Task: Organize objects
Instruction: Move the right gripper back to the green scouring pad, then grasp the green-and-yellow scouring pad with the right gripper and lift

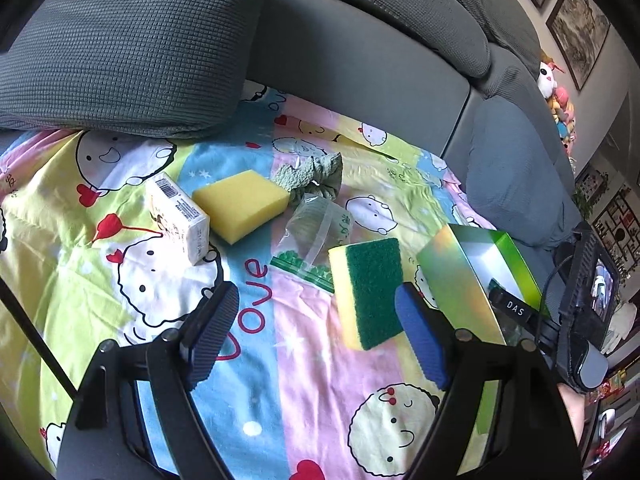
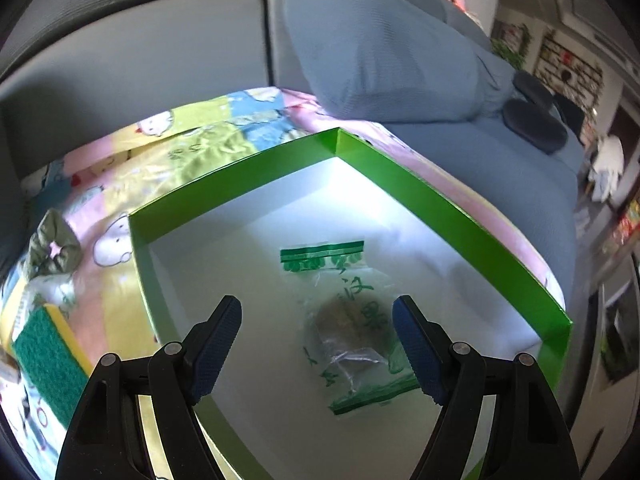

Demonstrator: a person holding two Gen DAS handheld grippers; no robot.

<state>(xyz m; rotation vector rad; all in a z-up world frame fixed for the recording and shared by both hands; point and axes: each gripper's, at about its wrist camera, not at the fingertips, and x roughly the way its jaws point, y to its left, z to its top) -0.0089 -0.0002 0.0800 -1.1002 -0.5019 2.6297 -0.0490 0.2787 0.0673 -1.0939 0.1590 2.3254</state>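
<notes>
On a sofa seat covered by a bright cartoon-print sheet [image 1: 304, 364], both grippers hang over the items to be sorted. The left gripper [image 1: 318, 334] has its jaws spread wide with nothing between the pads, poised above the sheet; a yellow sponge with a green scouring face [image 1: 370, 292] lies just beyond it, close to the right-hand finger. Farther away sit a plain yellow sponge [image 1: 242, 204], a white wrapped packet with a barcode [image 1: 178, 218] to its left, a clear plastic bag with green print [image 1: 316, 236] between the two sponges, and a crumpled green cloth [image 1: 316, 174] at the far side. A grey cushion [image 1: 120, 48] rests at the far left against the sofa back. The green box [image 2: 452, 204], white inside, stands at the right of the sheet. The right gripper [image 2: 316, 344] hovers over that box, jaws also wide apart and gripping nothing; a second printed plastic bag [image 2: 348, 324] lies flat on the box floor below and between its fingers, though the pads do not press on it.
</notes>
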